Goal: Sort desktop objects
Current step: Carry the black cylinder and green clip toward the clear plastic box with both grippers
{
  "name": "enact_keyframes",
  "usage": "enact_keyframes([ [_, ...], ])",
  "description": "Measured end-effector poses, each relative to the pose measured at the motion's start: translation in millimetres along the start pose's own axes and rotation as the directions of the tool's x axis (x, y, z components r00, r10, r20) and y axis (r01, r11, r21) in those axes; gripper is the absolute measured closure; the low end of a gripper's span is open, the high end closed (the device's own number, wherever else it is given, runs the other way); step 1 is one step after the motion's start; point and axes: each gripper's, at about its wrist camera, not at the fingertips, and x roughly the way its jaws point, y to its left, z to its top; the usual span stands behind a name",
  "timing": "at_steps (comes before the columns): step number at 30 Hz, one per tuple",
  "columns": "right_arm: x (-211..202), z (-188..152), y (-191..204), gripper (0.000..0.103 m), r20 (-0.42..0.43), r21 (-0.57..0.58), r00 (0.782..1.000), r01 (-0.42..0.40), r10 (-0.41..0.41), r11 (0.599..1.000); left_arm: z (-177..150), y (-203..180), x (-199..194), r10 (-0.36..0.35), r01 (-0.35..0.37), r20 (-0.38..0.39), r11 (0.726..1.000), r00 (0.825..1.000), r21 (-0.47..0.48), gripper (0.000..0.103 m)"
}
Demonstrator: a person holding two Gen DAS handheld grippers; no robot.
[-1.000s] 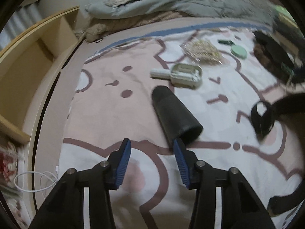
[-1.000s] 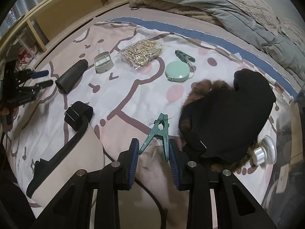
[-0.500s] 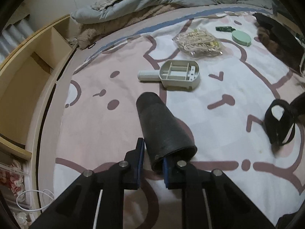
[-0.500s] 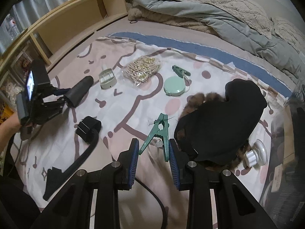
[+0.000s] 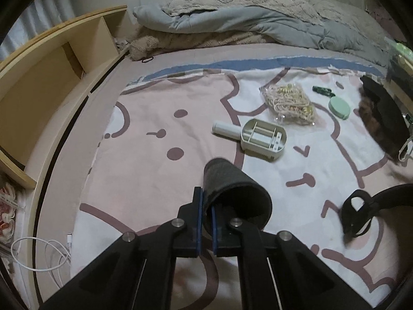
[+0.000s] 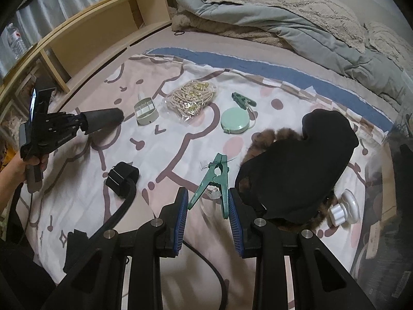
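Observation:
My left gripper [image 5: 205, 219] is shut on the rim of a black felt tube [image 5: 232, 193] and holds it lifted above the patterned sheet; the right wrist view shows the tube [image 6: 103, 121] in the air at left. My right gripper [image 6: 207, 219] has its fingers on both handles of a large green clip [image 6: 214, 180], holding it above the sheet. On the sheet lie a white lint roller [image 5: 260, 135], a bag of beige cord [image 5: 289, 103], a mint round case [image 6: 236, 120] and a small green clip [image 6: 242, 99].
A black strap with buckle [image 6: 121, 180] lies at front left. A black fur-lined hat [image 6: 304, 165] and a white knob [image 6: 344, 209] are at right. Wooden shelves [image 5: 38, 77] run along the left, folded blankets [image 5: 258, 23] at the back. A white cable [image 5: 38, 255] lies at left.
My left gripper moved in, closed on the tube's rim and lifted it off the sheet. My right gripper rose higher, still holding the large green clip.

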Motion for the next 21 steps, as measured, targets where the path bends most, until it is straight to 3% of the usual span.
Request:
enact_keyframes([
  [14,-41,8,7,0.072,0.089,0.005,0.996,0.014,-0.014,1.0,11,8,-52,-0.034,0.039,0.081,0.997,0.996,-0.063,0.097],
  [21,-86,15,10,0.072,0.194,0.009,0.981,0.001,-0.003,1.0,23,-9,-102,-0.038,0.041,0.185,0.999,0.982,-0.012,0.097],
])
